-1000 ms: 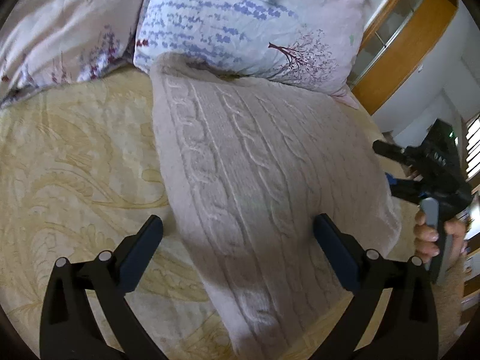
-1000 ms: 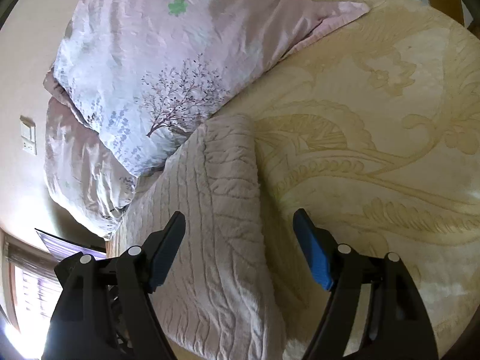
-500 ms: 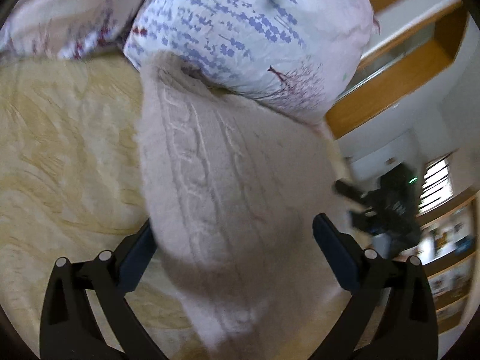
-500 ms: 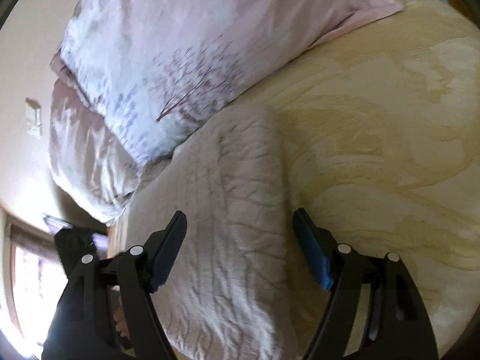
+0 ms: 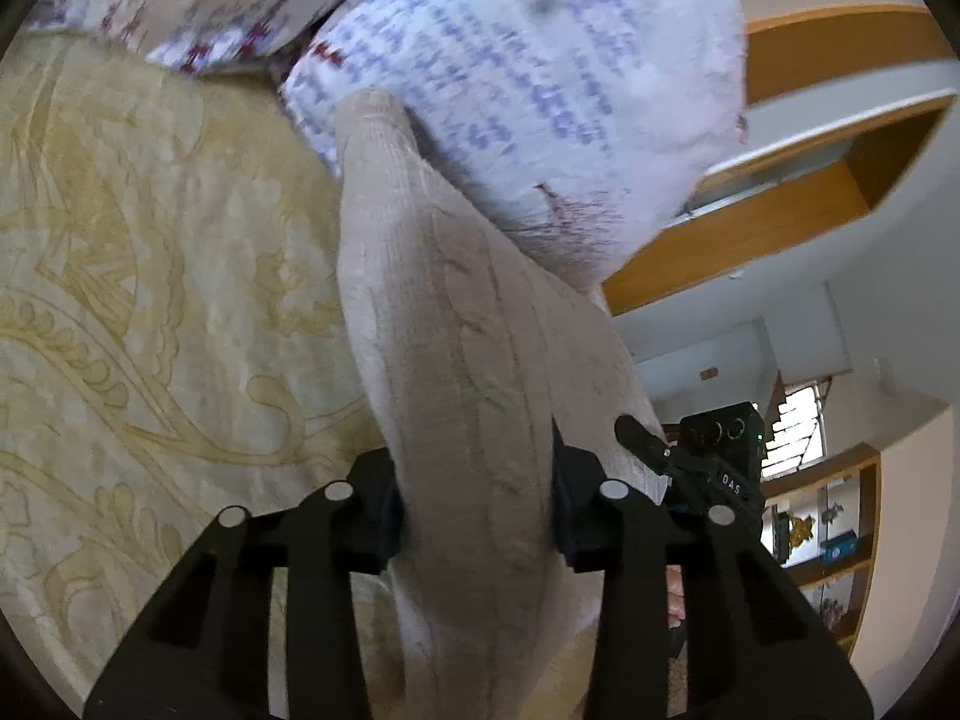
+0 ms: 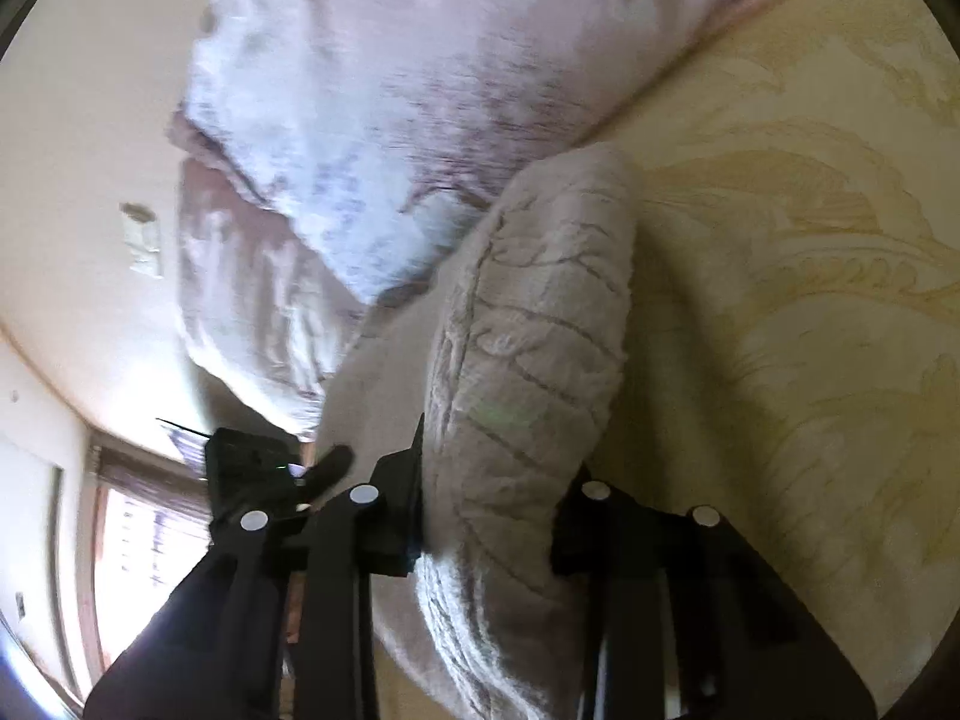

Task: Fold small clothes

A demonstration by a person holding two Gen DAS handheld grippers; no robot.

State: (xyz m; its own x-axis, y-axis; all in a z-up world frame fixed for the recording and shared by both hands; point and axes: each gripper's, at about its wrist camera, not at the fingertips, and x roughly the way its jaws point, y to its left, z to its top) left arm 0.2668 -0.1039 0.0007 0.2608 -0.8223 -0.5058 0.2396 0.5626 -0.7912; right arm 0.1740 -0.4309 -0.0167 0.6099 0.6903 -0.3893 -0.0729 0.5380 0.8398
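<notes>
Knitted sweater (image 5: 456, 324), pale cable-knit, lies bunched on the bed (image 5: 150, 276), its far end against the floral pillows (image 5: 516, 78). The bed carries a cream cover with a yellow scroll pattern. The left tongs (image 5: 474, 516) are closing, their pads pinching a ridge of the sweater's near edge. The right tongs (image 6: 492, 510) are closing likewise on another gathered fold. "DAS" is legible in white on the right tool's black body (image 5: 729, 480); a green light glows nearby.
</notes>
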